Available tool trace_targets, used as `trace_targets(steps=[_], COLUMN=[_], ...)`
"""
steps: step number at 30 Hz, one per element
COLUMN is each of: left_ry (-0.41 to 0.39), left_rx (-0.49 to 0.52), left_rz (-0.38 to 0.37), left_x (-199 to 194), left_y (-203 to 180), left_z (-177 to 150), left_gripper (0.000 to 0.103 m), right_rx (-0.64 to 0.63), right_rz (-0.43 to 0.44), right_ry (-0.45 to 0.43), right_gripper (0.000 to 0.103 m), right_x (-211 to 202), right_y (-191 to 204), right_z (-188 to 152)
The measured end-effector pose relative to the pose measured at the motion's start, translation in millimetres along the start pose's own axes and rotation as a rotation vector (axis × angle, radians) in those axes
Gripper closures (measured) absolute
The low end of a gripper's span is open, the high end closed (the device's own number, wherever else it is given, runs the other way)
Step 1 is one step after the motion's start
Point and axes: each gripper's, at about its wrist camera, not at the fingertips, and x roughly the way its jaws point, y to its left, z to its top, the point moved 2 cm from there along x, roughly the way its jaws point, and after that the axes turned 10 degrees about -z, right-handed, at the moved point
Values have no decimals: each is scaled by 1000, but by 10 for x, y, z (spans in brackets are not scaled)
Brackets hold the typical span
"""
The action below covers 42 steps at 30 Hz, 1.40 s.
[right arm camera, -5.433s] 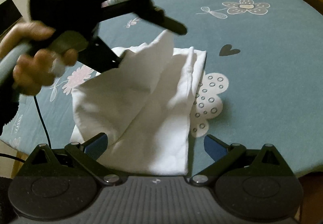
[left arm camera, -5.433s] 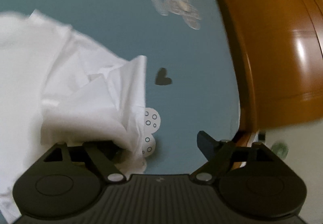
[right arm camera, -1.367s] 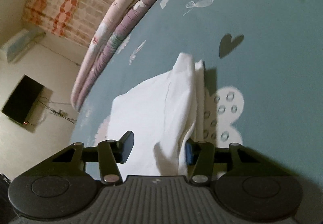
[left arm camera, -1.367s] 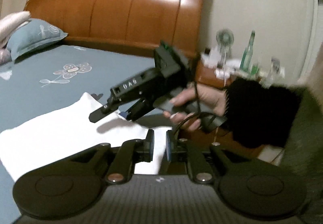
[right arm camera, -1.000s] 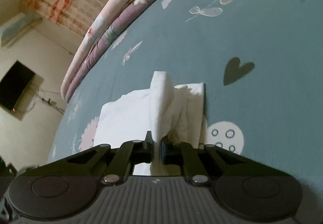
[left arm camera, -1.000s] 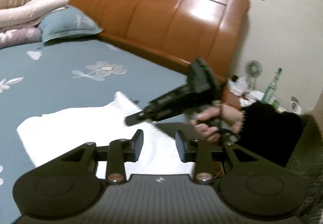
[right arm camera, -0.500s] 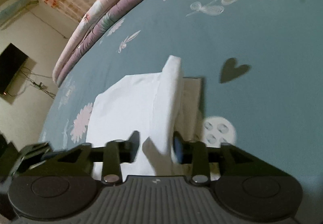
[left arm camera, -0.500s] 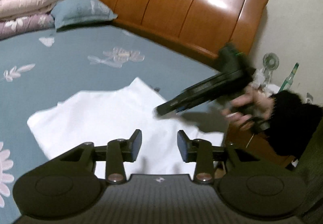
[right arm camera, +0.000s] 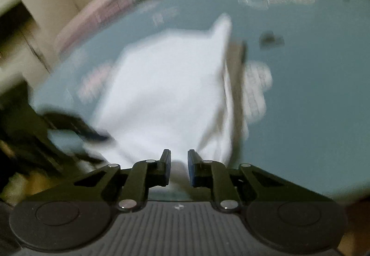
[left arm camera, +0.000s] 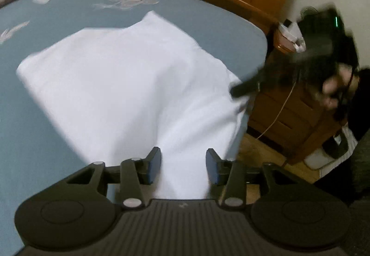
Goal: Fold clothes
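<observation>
1. White garment (left arm camera: 129,85) lay spread on bed (left arm camera: 219,25), near edge between both tongs, prob. for next fold.
2. Left gripper (left arm camera: 183,164) released, edge between fingers, no grip.
3. Right gripper (right arm camera: 179,168) part-open; grip unclear, too blurred.

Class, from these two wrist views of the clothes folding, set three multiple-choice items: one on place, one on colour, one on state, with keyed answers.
1. Where does the white garment lie?
A. on the bed
B. on the floor
C. on the nightstand

2. What colour is the bedsheet?
A. red
B. teal
C. yellow

3. How stands the left gripper?
A. shut on cloth
B. out of view
C. open

Answers: 1 A, the cloth spreads over the sheet; 2 B, teal shows around the garment; 3 C, a wide gap parts its fingers.
</observation>
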Motion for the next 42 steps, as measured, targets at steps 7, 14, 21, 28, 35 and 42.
trace_targets(steps=[7, 14, 21, 28, 35, 42], left_ry=[-27, -72, -55, -30, -123, -60], left_rx=[120, 125, 110, 100, 104, 94], left_rz=[114, 230, 231, 234, 200, 22], left_x=[-218, 85, 108, 235, 67, 394], left_y=[-87, 516, 786, 1014, 1069, 1302], left_z=[202, 740, 941, 1116, 1315, 1402], left_gripper=[44, 43, 42, 38, 40, 36], right_rx=[-102, -253, -210, -235, -118, 68], right_rz=[-14, 82, 109, 110, 8, -99], right_ry=[-101, -49, 68, 127, 39, -52], right_gripper=[86, 83, 82, 78, 68, 67], right_x=[-245, 159, 3, 289, 152, 144], right_y=[215, 581, 524, 954, 966, 965], right_z=[270, 477, 338, 377, 419, 452])
